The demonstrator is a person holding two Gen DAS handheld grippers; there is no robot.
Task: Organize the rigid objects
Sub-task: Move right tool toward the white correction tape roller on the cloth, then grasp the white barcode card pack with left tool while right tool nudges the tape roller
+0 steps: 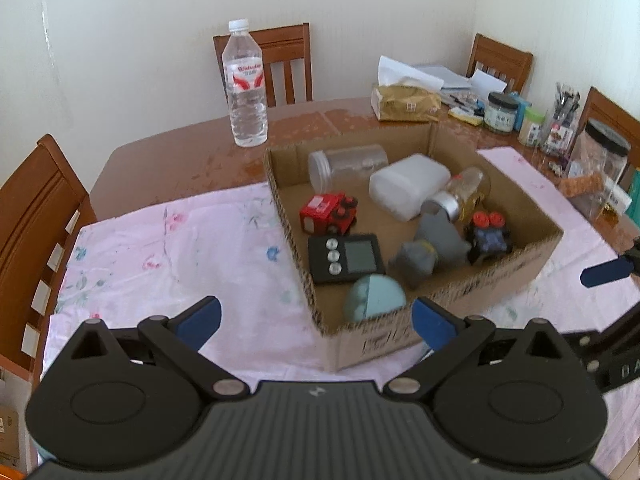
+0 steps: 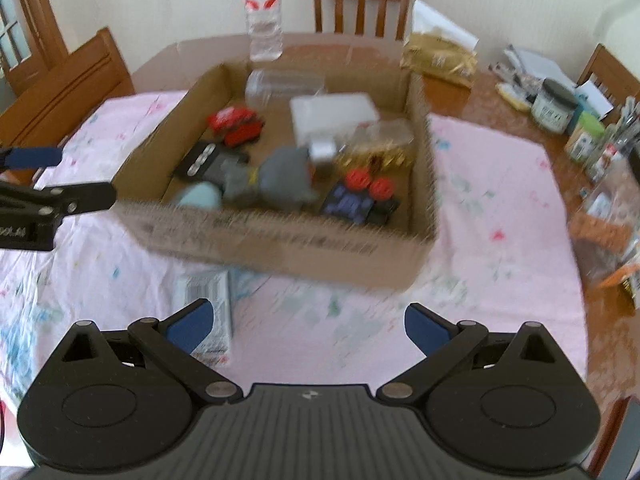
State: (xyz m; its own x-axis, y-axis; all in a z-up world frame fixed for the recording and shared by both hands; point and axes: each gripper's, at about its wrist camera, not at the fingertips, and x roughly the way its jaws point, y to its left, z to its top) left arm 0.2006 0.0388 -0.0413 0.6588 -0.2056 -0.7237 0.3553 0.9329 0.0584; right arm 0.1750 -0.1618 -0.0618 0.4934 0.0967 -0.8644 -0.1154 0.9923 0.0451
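Corrugated cardboard box (image 1: 452, 300) holds rigid plastic toys | left gripper (image 1: 316, 318) released | right gripper (image 2: 308, 326) released

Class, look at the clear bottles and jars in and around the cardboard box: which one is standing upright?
The water bottle with the white cap and red label, on the bare table behind the box. The clear jar and silver-capped bottle lie sideways inside it.

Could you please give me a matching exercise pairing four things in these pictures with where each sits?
1. water bottle
2. black timer
3. small carton
4. tissue pack

A. on the pink cloth, near side of the cardboard box
B. inside the box
C. upright on bare table behind the box
D. far table edge, among clutter

Pairs: 1-C, 2-B, 3-A, 4-D
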